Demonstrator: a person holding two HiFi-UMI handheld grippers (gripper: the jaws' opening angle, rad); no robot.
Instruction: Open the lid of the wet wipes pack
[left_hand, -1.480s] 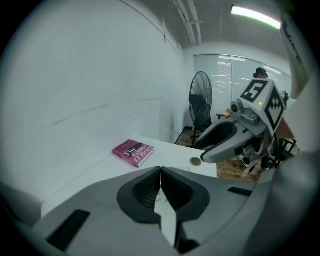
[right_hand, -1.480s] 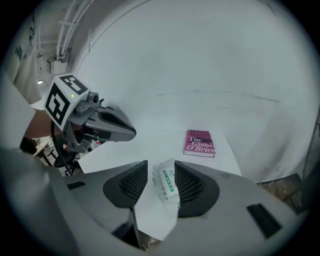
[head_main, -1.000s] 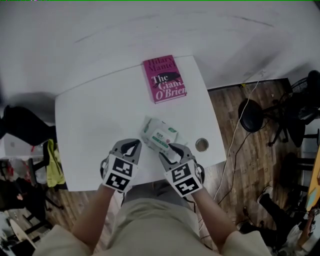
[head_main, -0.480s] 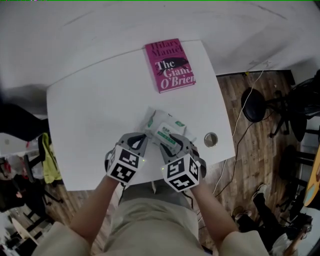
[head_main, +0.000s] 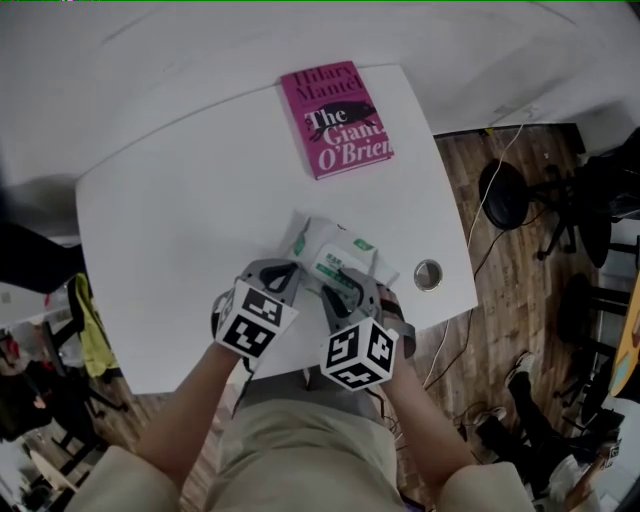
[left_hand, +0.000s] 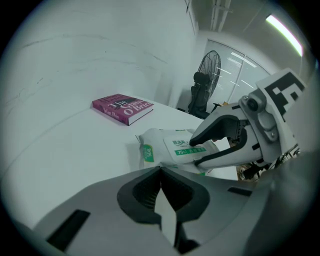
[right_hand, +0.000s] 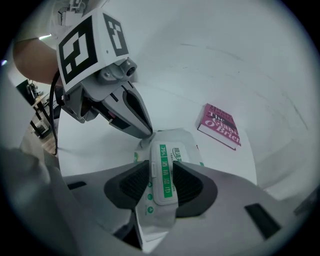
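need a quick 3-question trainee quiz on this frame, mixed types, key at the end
1. True or false: the lid of the wet wipes pack is already flipped open.
2. What else lies on the white table, beyond the pack near the far edge? A) mug B) pink book C) scissors
3. What stands between the jaws of the right gripper?
Key: 1 false, it lies flat on the pack. 2 B. 3 the pack's lid; the jaws are closing on either side of it.
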